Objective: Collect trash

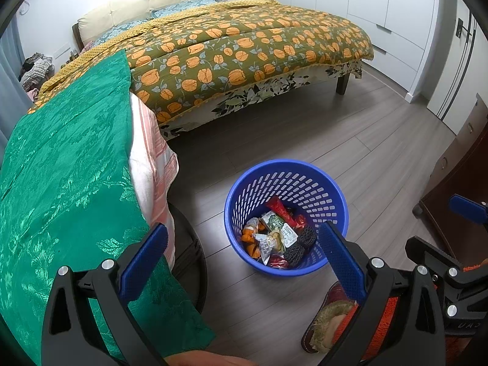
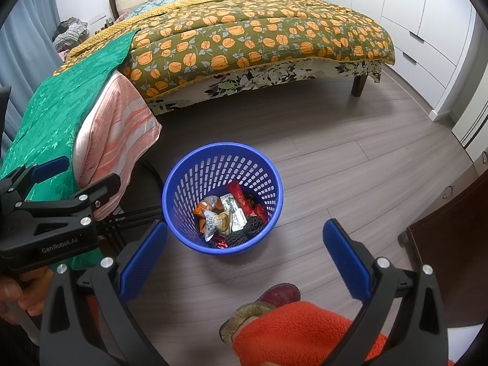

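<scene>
Floorboards [image 2: 335, 158] carry blue basket [image 2: 274, 180], wrappers [image 2: 225, 216] inside, near bed [image 2: 259, 30]; left gripper [image 1: 244, 244] and right gripper [image 2: 244, 244] gape empty.

A bed [image 1: 244, 45] under a pumpkin-print quilt [image 2: 244, 39] is standing at the far side, a green cloth [image 1: 61, 183] is draping at near left, white wardrobes [image 1: 381, 6] are lining the right wall
</scene>
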`<control>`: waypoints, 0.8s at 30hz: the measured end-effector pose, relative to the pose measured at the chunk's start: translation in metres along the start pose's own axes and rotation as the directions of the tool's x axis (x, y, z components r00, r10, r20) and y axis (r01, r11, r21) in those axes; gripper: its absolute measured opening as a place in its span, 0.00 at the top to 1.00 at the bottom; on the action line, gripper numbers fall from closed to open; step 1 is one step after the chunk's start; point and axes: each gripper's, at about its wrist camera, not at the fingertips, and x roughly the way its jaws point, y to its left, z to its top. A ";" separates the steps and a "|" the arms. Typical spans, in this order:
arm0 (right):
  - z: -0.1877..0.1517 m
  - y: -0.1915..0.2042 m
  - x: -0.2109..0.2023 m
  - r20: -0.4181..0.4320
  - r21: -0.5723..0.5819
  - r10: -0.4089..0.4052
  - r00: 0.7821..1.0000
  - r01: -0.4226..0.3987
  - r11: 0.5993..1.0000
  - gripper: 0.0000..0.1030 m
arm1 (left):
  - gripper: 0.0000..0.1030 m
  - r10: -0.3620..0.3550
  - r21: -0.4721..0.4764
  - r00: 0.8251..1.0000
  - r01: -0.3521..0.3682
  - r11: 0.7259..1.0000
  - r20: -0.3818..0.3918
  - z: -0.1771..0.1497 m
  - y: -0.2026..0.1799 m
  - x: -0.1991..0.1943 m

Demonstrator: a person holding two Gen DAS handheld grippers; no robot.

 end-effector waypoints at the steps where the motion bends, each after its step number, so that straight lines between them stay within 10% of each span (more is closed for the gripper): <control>1: 0.001 0.001 0.000 0.000 0.000 0.000 1.000 0.000 1.000 0.04 | 0.05 0.001 -0.001 1.000 -0.001 1.000 0.000 -0.001 0.001 0.000; 24: 0.000 -0.004 0.001 -0.009 0.001 -0.013 1.000 0.013 1.000 0.04 | 0.05 -0.016 0.007 0.999 0.016 1.000 -0.030 -0.008 0.001 0.001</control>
